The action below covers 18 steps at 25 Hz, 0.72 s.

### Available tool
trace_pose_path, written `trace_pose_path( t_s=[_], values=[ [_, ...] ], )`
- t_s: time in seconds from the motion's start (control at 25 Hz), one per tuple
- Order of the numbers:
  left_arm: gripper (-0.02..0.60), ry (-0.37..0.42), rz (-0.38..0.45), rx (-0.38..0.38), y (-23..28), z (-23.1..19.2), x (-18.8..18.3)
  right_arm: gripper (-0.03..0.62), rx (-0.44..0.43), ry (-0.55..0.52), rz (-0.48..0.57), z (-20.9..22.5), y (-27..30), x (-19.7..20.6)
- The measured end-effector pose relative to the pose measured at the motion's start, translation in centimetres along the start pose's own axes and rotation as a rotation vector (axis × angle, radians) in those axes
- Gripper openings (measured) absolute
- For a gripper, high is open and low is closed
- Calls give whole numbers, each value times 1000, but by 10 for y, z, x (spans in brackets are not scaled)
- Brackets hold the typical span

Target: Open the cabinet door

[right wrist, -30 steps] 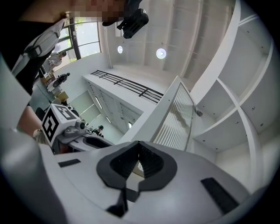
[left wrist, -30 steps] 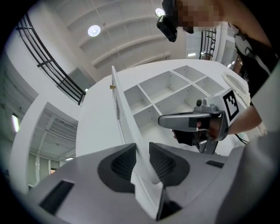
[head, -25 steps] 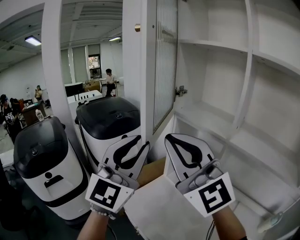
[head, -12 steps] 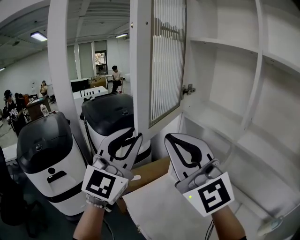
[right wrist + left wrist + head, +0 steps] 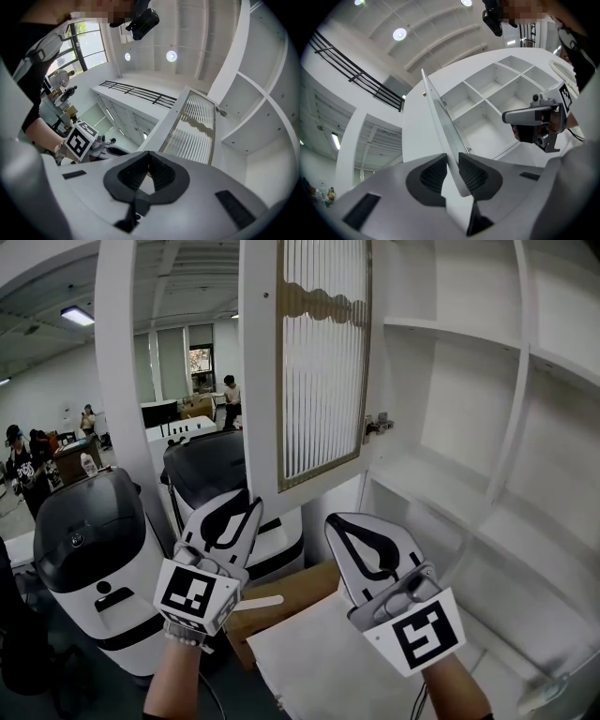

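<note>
Cabinet door (image 5: 323, 362): hinged partway out from white cabinet (image 5: 459, 399); lower free corner gripped in left gripper (image 5: 246, 509) fingers, just closing further, for swing leverage. Right gripper (image 5: 335, 524): fingers closed, empty, parked clear of door's path.

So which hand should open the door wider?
Left. The left gripper has the door edge between its jaws, which were just closing; the right gripper is shut, holding nothing.

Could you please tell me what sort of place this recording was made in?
Probably an open-plan office or lab: a ceiling light panel, people in the background near a window, and a white cabinet with a ribbed-glass cabinet door up close.
</note>
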<state>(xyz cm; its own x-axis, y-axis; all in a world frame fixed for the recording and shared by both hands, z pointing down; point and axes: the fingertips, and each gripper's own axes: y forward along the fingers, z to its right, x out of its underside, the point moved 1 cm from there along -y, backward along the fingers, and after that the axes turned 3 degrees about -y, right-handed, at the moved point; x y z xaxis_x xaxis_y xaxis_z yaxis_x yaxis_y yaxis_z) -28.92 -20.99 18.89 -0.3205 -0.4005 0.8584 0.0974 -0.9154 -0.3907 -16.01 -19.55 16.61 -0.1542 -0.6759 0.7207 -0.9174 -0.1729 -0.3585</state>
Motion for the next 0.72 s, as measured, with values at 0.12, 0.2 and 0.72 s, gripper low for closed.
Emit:
trace_pose_path(
  t_s=[0.12, 0.2, 0.72],
  values=[
    [78, 6, -3, -12, 1, -13, 6, 3, -3, 0, -4, -3, 7, 4],
    [77, 14, -6, -18, 1, -19, 9, 3, -3, 5, -5, -6, 11, 7],
    [48, 15, -21, -66, 13, -42, 26, 3, -2, 16, -7, -3, 17, 16]
  ],
)
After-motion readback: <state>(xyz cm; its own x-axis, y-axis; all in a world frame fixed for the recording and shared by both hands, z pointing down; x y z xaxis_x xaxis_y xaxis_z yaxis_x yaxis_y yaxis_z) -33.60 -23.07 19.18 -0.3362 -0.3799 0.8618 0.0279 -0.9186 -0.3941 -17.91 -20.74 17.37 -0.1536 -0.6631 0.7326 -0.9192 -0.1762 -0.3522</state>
